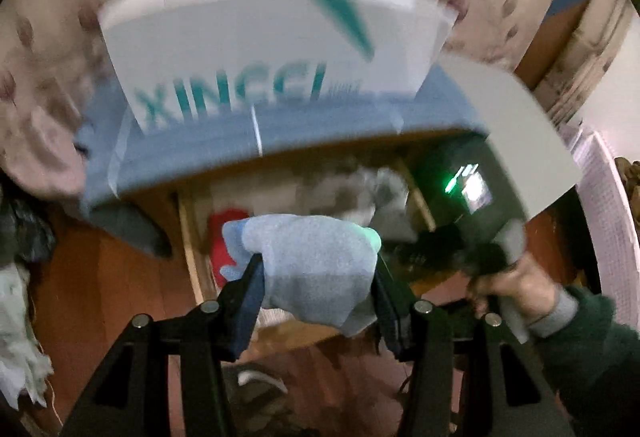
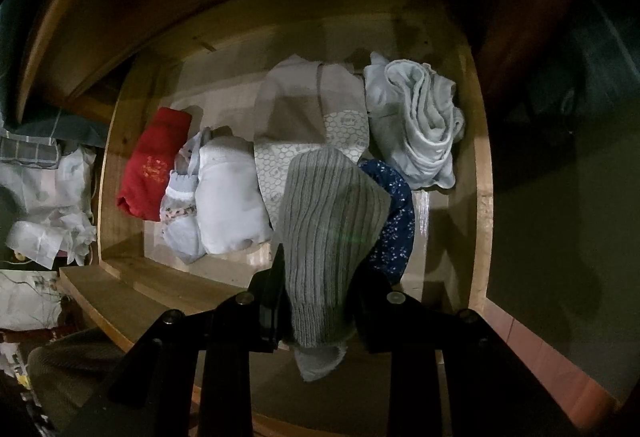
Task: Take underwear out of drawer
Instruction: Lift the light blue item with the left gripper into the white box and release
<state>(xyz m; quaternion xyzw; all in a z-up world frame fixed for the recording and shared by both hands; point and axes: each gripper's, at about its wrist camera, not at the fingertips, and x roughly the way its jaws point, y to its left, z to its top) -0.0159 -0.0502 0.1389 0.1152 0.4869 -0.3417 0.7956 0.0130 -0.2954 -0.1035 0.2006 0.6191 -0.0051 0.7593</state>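
Note:
My left gripper (image 1: 318,277) is shut on a light blue folded piece of underwear (image 1: 316,265) and holds it up in front of the open drawer (image 1: 192,237). My right gripper (image 2: 316,297) is shut on a grey ribbed garment (image 2: 328,237) and holds it above the wooden drawer (image 2: 480,197). In the drawer lie a red folded piece (image 2: 152,165), a white piece (image 2: 232,197), a beige patterned piece (image 2: 312,117), a pale blue bundle (image 2: 420,125) and a dark blue flowered piece (image 2: 396,221). The right gripper and the hand holding it (image 1: 512,277) show in the left wrist view.
A white box with green letters (image 1: 272,49) stands on a blue surface (image 1: 240,149) above the drawer. Plastic bags and cloth (image 2: 52,197) lie left of the drawer. The floor (image 1: 100,297) is reddish. A white panel (image 1: 520,125) is at the right.

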